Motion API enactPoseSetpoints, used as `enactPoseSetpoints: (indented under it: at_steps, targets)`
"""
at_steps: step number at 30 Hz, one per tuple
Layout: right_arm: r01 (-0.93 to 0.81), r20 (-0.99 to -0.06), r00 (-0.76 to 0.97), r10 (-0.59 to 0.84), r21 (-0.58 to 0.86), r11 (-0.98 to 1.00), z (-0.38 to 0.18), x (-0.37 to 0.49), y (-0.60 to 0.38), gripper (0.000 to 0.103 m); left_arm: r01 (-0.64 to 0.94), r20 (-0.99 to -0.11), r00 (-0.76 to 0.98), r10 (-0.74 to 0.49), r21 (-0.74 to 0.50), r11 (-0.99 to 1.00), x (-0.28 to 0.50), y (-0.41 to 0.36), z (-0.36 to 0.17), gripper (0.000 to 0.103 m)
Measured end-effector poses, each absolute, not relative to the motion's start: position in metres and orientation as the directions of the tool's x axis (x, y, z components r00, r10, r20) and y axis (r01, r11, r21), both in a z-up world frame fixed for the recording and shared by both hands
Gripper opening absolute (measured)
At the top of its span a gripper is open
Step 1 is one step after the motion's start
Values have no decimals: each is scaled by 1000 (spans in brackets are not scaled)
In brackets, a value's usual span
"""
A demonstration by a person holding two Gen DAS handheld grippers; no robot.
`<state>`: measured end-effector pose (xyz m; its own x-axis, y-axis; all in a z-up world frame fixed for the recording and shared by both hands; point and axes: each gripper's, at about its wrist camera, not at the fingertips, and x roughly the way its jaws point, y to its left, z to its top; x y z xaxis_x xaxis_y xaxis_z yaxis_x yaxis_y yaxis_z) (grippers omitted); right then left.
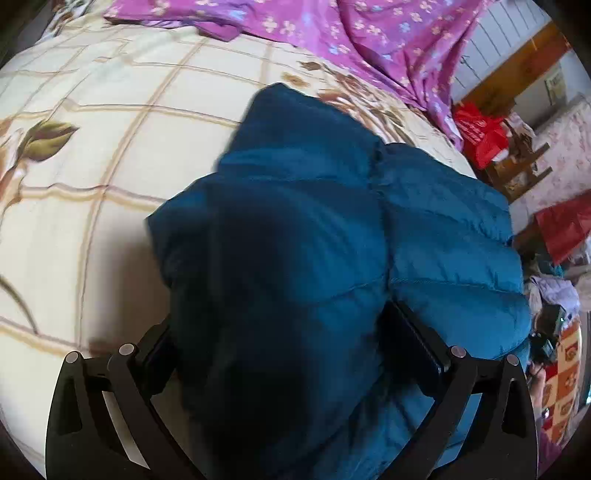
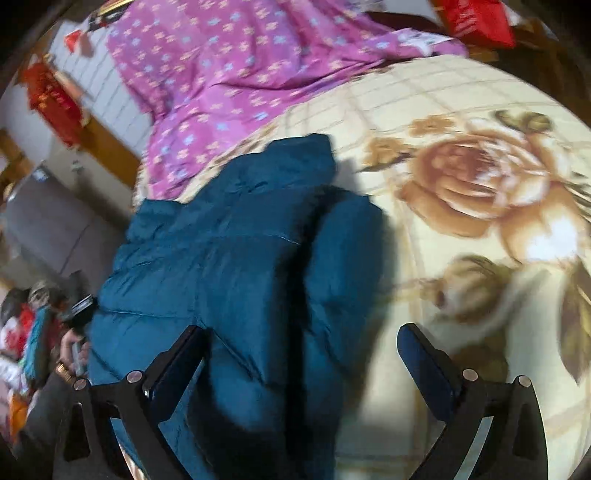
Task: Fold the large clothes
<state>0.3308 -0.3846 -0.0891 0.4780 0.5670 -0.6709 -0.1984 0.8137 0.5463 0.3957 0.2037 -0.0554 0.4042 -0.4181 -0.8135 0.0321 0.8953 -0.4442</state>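
A teal puffer jacket [image 1: 314,221] lies bunched on the cream floral blanket [image 1: 110,110], near the bed's edge. My left gripper [image 1: 280,325] stands wide over it, a thick dark fold of the jacket between its fingers, and the pads do not clearly press on it. In the right wrist view the jacket [image 2: 221,251] runs up the middle. My right gripper [image 2: 301,332] is open, its left finger [image 2: 177,362] over the jacket and its right finger [image 2: 424,354] over the blanket [image 2: 461,110]. A narrow folded part of the jacket lies between them.
A purple flowered quilt [image 1: 369,29] [image 2: 221,74] is heaped at the far side of the bed. Off the bed's edge stand red bags [image 1: 480,129], a wooden stool [image 1: 517,170] and clutter. A hand [image 2: 72,347] with a wristband shows at the left.
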Motion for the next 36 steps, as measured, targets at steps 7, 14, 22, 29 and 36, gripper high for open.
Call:
enactPoseSetpoints:
  at_steps: [7, 14, 22, 29, 36]
  targets:
    - [-417, -574, 313, 757, 633, 652, -100, 361, -355, 103, 38, -779, 460, -427, -463, 886, 391, 206, -55, 71]
    - [-499, -671, 340, 659, 465, 731, -79, 358, -318, 46, 25, -782, 553, -289, -331, 943, 368, 185, -40, 24]
    - [-538, -689, 533, 491, 172, 825, -4, 306, -314, 31, 31, -740, 633, -226, -267, 963, 325, 153, 19, 17]
    - [-506, -729, 552, 405, 93, 857, 35, 264, -371, 31, 120, -713, 616, -336, -336, 934, 289, 107, 46, 17]
    - [-271, -820, 417, 392, 300, 915, -24, 271, -434, 52, 15, -829, 490, -270, -301, 954, 304, 82, -20, 43]
